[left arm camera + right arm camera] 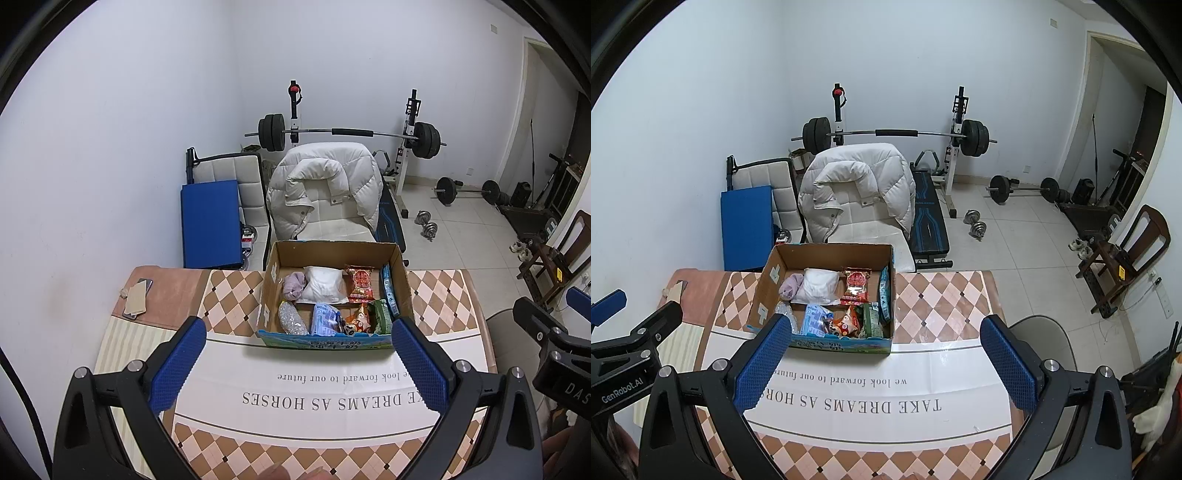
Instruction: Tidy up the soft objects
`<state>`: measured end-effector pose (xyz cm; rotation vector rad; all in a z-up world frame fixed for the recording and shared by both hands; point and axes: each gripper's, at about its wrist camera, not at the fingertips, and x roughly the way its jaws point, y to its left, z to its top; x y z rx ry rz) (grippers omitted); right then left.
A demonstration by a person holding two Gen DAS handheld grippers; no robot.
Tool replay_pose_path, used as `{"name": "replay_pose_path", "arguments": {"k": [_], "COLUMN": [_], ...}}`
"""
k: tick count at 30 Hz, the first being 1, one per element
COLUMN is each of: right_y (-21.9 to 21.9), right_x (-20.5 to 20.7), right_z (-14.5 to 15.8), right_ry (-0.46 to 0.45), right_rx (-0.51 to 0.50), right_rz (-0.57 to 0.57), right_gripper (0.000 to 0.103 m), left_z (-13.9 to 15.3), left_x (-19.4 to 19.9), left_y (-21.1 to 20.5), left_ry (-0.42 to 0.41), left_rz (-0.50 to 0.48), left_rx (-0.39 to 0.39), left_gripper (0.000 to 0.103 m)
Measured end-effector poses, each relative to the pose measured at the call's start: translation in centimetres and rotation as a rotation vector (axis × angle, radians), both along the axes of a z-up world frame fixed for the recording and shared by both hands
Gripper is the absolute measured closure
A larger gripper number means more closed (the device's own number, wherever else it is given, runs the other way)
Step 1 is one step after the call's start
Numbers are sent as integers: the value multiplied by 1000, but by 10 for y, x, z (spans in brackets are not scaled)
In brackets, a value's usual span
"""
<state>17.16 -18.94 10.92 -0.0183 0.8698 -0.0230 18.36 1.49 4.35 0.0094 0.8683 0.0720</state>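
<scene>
Box: cardboard box [334, 254] on the far half of the table [439, 295], holding every soft item in view — purple cloth [293, 286], white pouch [325, 284], red packet [360, 282] in the back row; silver bag [291, 319], blue pack [325, 319] and snack bags [364, 321] in front.
Left gripper [299, 332]: fingers spread wide, nothing between them, raised above the near table edge, aimed at the box front.
Right gripper [886, 332]: likewise wide open and empty, level with the left one, box off its left finger.
Risk – crowding: front row is packed tight; a finger pushed in may catch two packs at once.
Risk – box shift: the box looks light; a sideways nudge could slide it on the smooth cloth.
Risk – crushing: snack bags may burst under a hard squeeze.
</scene>
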Motion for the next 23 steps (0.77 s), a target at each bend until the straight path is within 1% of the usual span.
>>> {"name": "replay_pose_path", "arguments": {"k": [18, 23], "right_y": [0, 0], "right_x": [0, 0], "right_z": [1, 1], "right_ry": [-1, -1], "right_rx": [0, -2], "right_rz": [-1, -4], "right_gripper": [0, 0], "left_z": [1, 1], "left_x": [5, -1], "left_y": [5, 9], "left_ry": [7, -21], "left_rz": [2, 2], "left_rx": [-7, -11], "left_gripper": [0, 0]}}
